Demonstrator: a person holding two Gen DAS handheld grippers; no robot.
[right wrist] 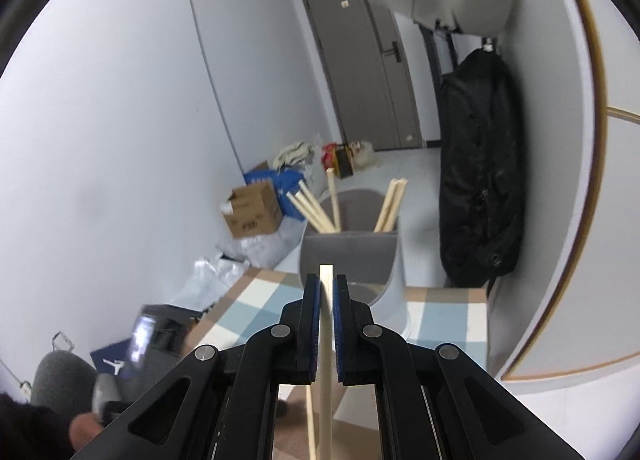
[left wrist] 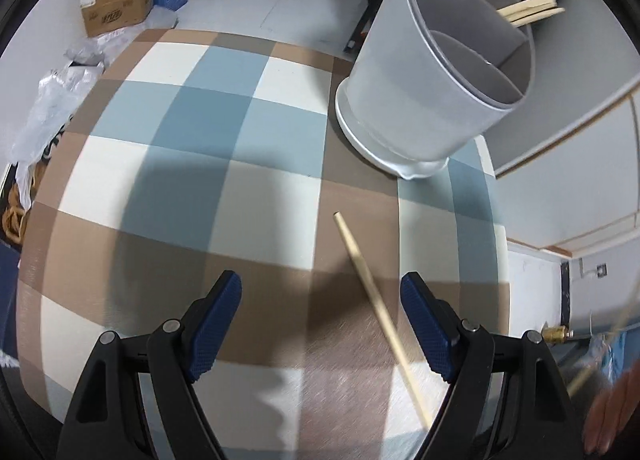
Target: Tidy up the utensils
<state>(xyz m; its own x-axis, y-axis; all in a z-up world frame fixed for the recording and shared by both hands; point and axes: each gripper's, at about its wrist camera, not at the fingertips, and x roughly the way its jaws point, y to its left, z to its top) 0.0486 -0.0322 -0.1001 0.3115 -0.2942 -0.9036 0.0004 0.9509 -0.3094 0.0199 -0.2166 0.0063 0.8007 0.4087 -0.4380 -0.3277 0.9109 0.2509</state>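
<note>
Checked tablecloth (left wrist: 192,180): left gripper (left wrist: 320,324) jaws wide, empty; right gripper (right wrist: 325,324) jaws pinch chopstick (right wrist: 326,300).

The utensil holder (left wrist: 436,72) stands on the table (left wrist: 168,164), near its far edge. Several chopsticks (right wrist: 390,205) stand inside the holder. One chopstick (left wrist: 374,298) lies on the table in front of the holder, apart from it. Behind and left of the holder, on the floor past the table, sits a cardboard box (left wrist: 116,6). A coat (right wrist: 478,172) hangs right of the holder.
</note>
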